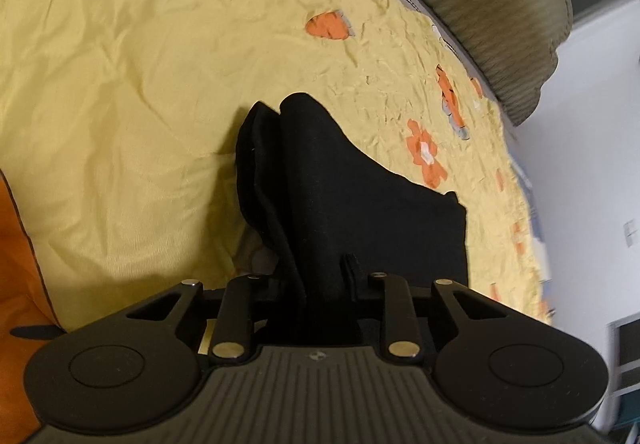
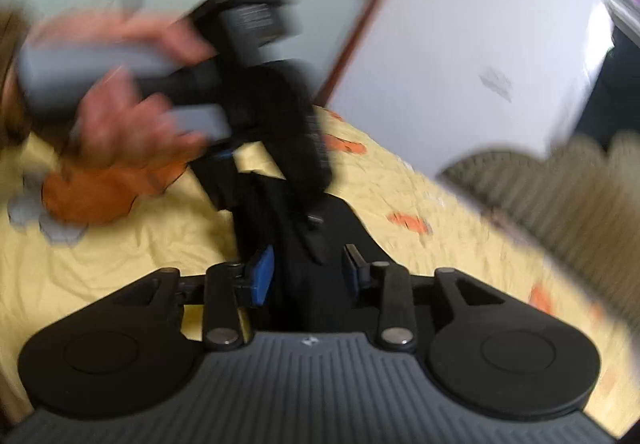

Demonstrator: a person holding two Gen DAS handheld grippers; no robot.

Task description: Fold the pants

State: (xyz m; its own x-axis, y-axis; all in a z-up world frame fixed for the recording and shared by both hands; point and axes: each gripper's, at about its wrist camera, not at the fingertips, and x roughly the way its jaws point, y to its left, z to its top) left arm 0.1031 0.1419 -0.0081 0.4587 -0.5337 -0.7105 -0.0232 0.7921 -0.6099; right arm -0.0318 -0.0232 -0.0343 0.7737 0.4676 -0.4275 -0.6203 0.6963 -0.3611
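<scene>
Two grippers each pinch the black pants (image 1: 320, 179) at once. The left gripper (image 1: 316, 284) is squeezed tight on the cloth at the bottom middle of its frame. The right gripper (image 2: 308, 272) looks squeezed on it too, though that frame is blurry. The pants hang in soft folds over the yellow bedsheet (image 1: 120, 63). They look light and floppy, so holding the edges or corners seems best.
</scene>
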